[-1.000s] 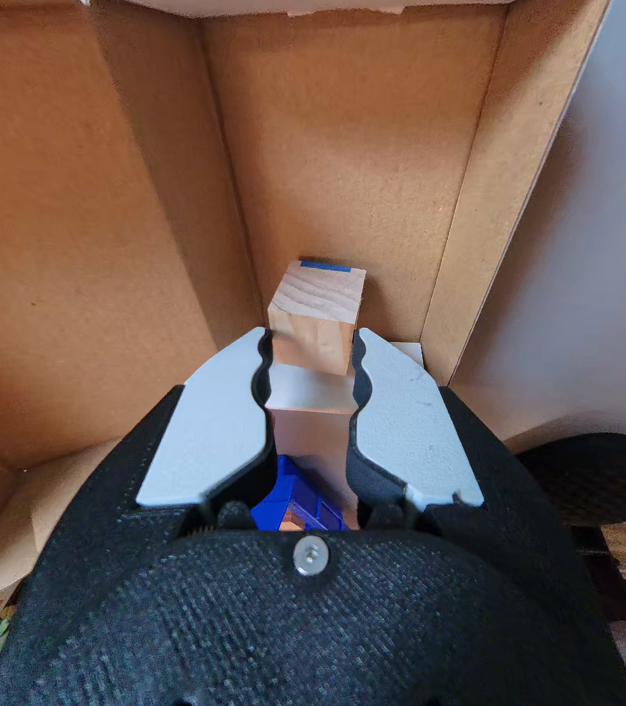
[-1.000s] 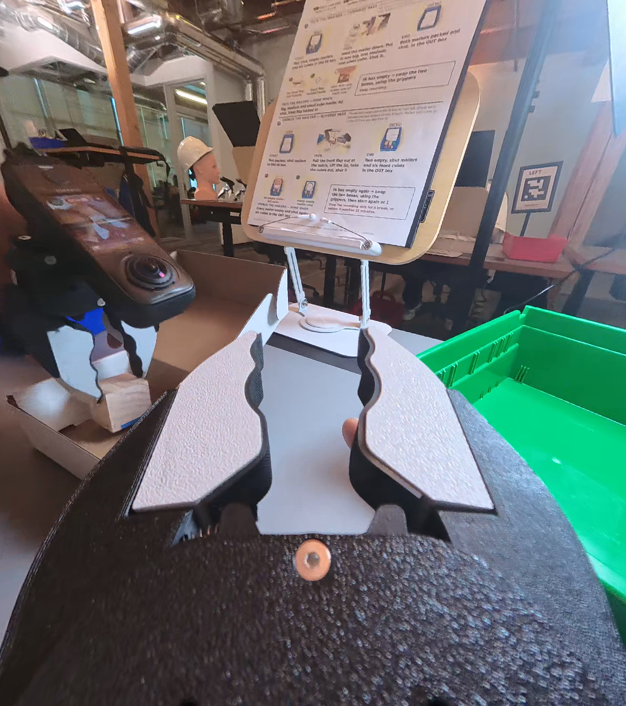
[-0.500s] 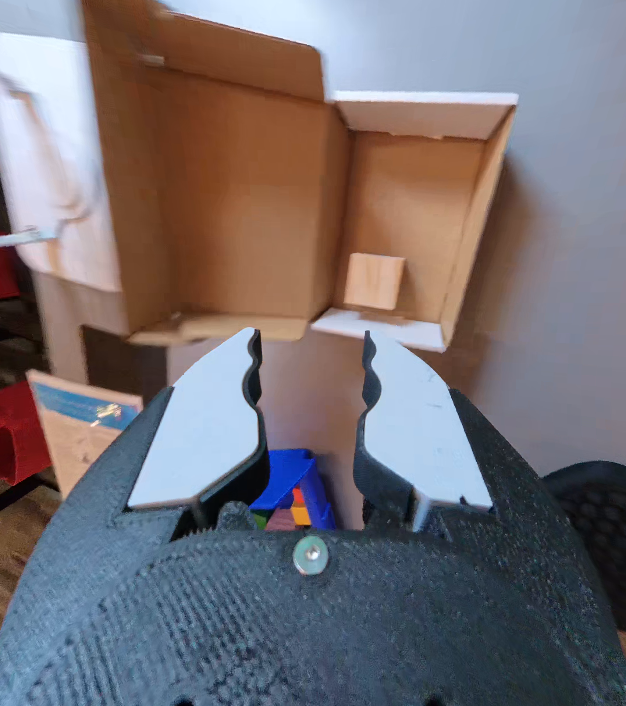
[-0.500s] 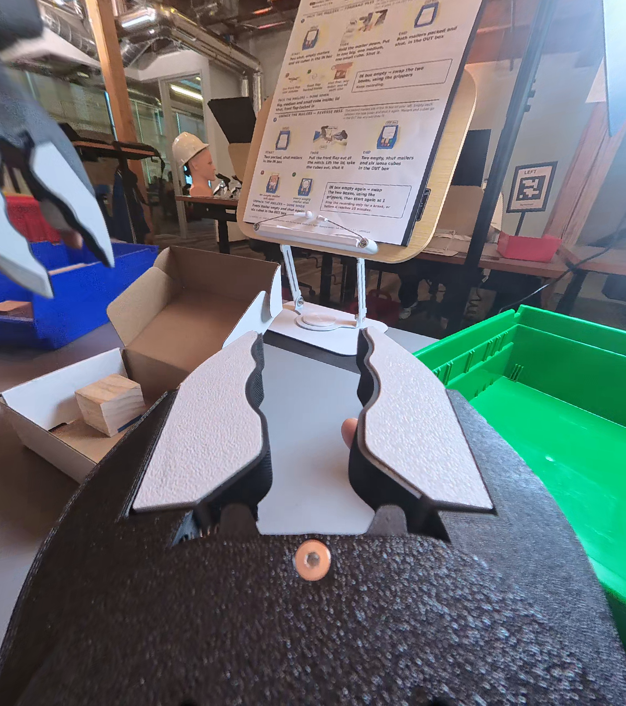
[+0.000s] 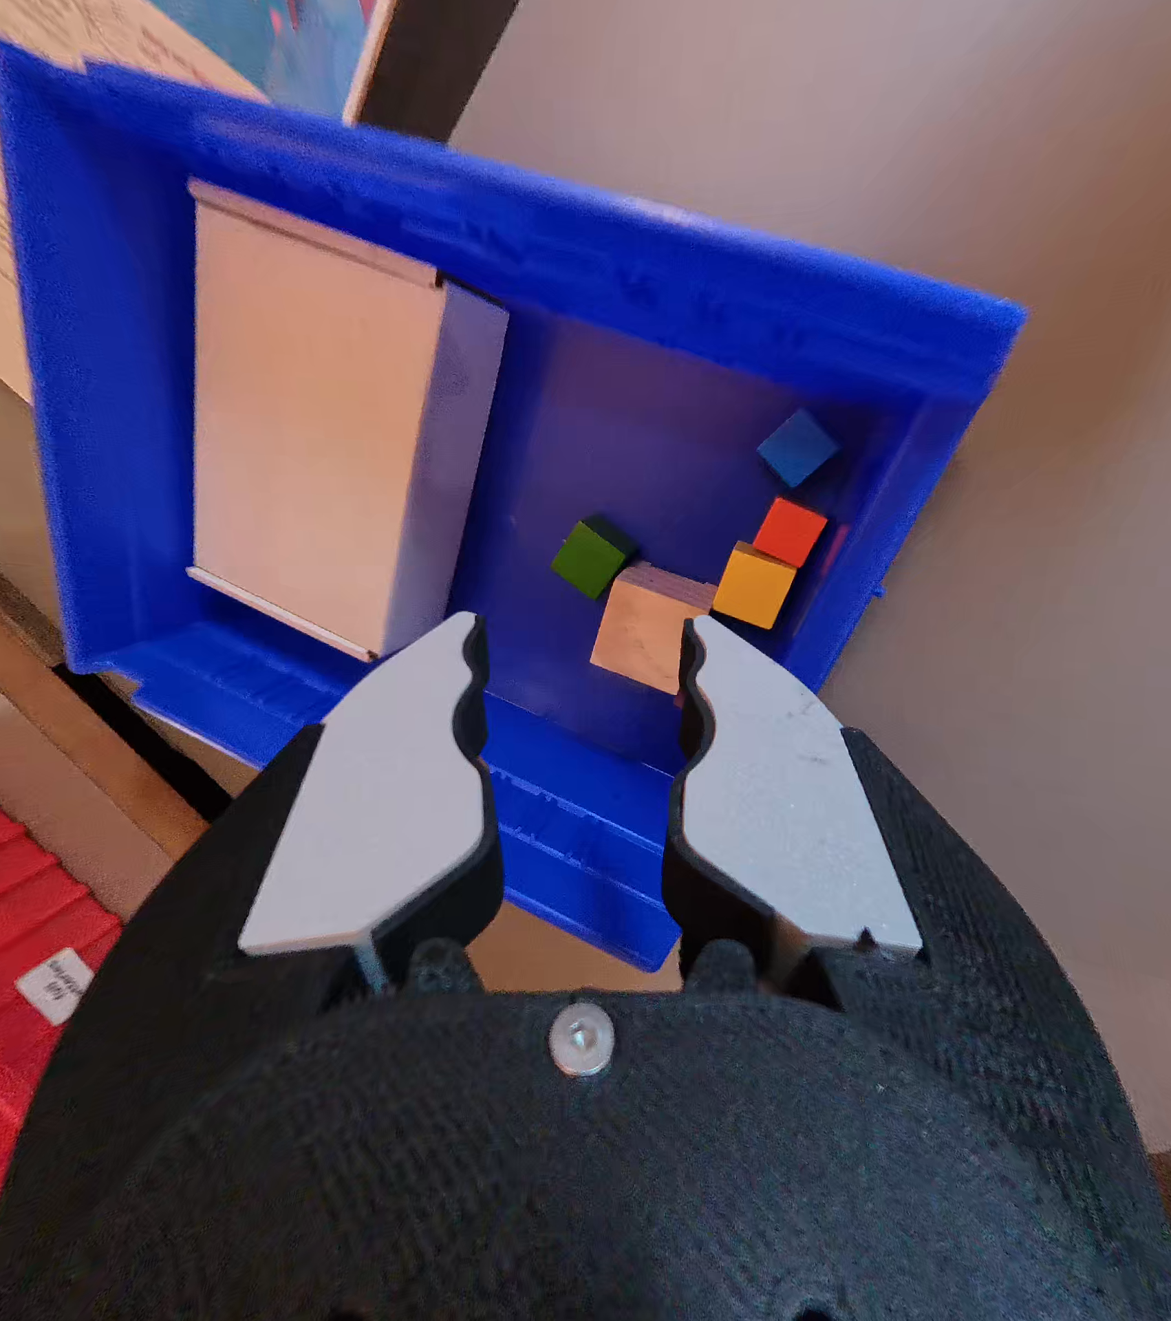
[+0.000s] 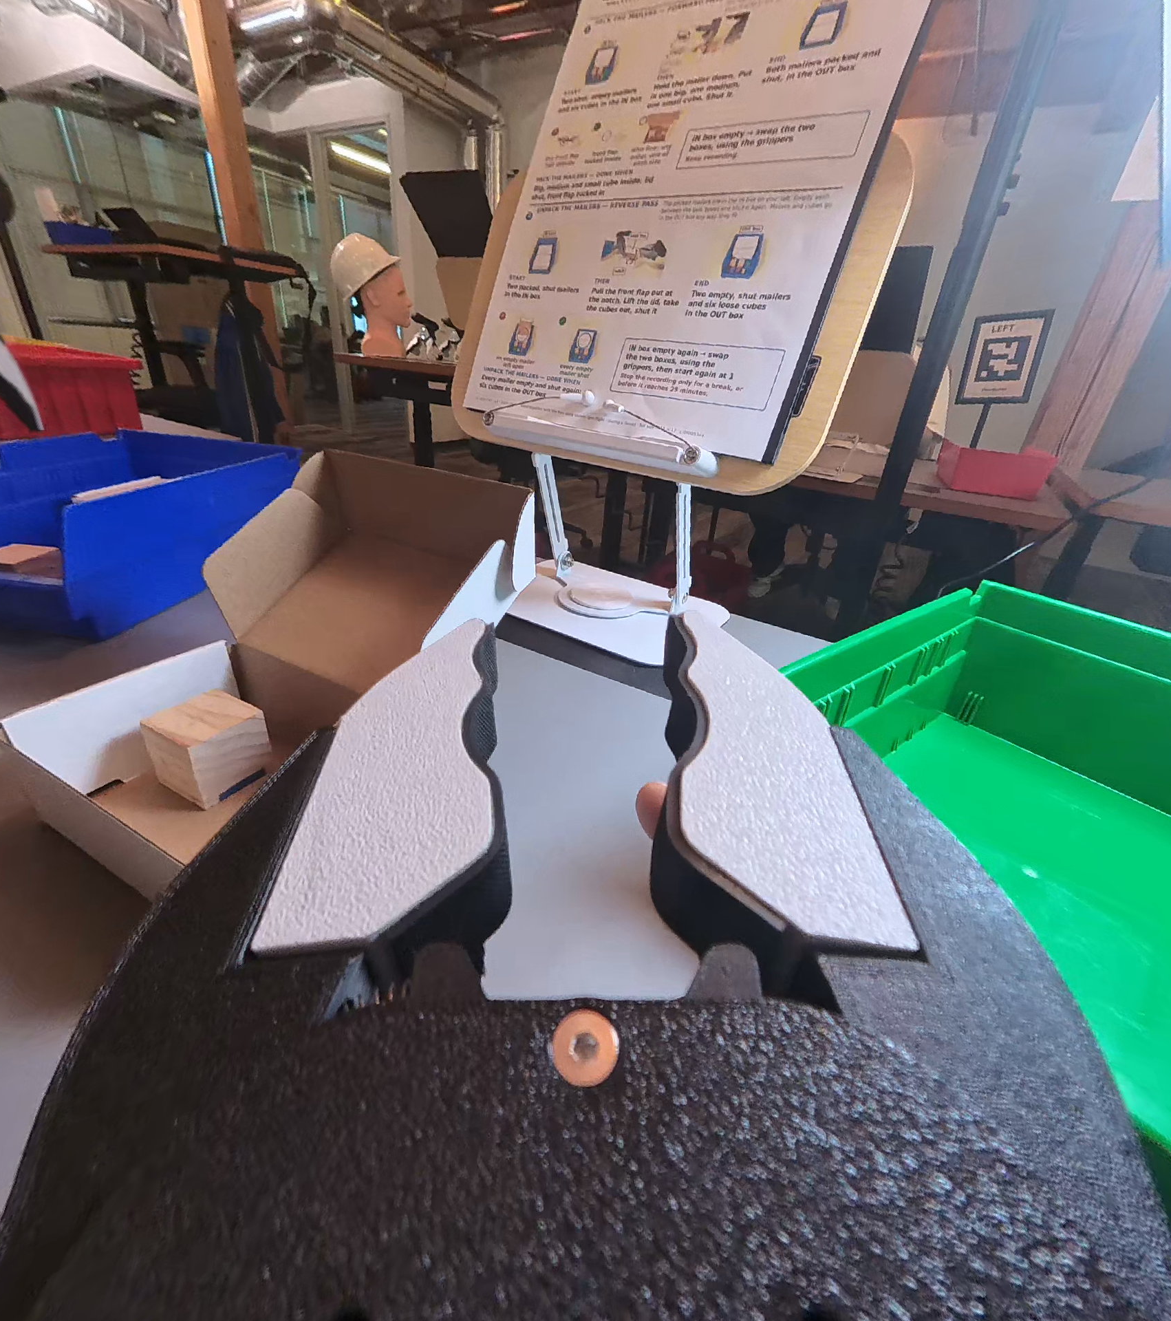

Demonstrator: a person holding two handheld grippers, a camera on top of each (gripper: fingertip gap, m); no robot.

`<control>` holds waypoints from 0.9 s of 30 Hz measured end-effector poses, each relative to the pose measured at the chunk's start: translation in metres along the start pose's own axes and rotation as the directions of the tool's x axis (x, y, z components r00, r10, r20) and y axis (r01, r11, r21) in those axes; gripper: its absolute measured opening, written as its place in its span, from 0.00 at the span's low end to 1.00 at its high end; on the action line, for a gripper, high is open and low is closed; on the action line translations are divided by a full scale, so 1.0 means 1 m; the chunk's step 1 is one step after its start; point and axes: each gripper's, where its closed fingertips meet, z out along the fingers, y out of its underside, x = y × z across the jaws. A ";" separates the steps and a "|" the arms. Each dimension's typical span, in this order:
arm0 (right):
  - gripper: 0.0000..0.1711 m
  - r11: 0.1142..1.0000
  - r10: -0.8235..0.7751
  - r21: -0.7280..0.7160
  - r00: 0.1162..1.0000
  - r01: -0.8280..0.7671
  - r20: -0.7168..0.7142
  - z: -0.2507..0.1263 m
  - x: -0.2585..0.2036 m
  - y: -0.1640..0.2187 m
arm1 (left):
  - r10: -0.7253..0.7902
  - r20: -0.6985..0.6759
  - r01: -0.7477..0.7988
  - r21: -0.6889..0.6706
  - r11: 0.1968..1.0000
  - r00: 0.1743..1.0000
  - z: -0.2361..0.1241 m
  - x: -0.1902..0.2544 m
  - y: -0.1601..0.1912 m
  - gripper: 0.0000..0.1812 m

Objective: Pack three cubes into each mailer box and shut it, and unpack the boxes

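Blue bin (image 5: 104,343) with green cube (image 5: 591,556), orange-red cube (image 5: 791,530), yellow cube (image 5: 754,585), dark-blue cube (image 5: 797,447); bright green bin (image 6: 1069,750); white-outside, brown-inside mailer box (image 6: 111,722).

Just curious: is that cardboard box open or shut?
Open. The box has its lid tilted back, with one wooden cube inside.

Plain wooden cube (image 5: 643,640): corner covered by gripper finger.
Green bin (image 6: 1069,772): cut off at right edge.

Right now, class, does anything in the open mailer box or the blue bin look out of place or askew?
Nothing is damaged or spilled. The wooden cube sits skewed in the open mailer box, and five cubes lie scattered in the blue bin.
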 end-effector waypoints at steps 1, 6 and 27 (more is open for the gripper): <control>0.26 1.000 -0.001 -0.003 1.000 0.001 -0.002 0.000 0.000 0.001 | -0.018 -0.005 0.018 -0.009 1.000 1.000 0.008 -0.002 0.005 0.28; 0.25 1.000 0.004 -0.027 1.000 -0.004 0.004 0.002 -0.001 0.008 | -0.287 -0.057 0.281 -0.094 0.955 0.956 0.051 -0.008 0.019 0.31; 0.23 0.999 0.020 -0.049 0.999 -0.019 0.029 0.003 0.000 0.014 | -0.011 -0.067 0.026 0.220 0.975 0.998 -0.023 0.034 -0.104 0.16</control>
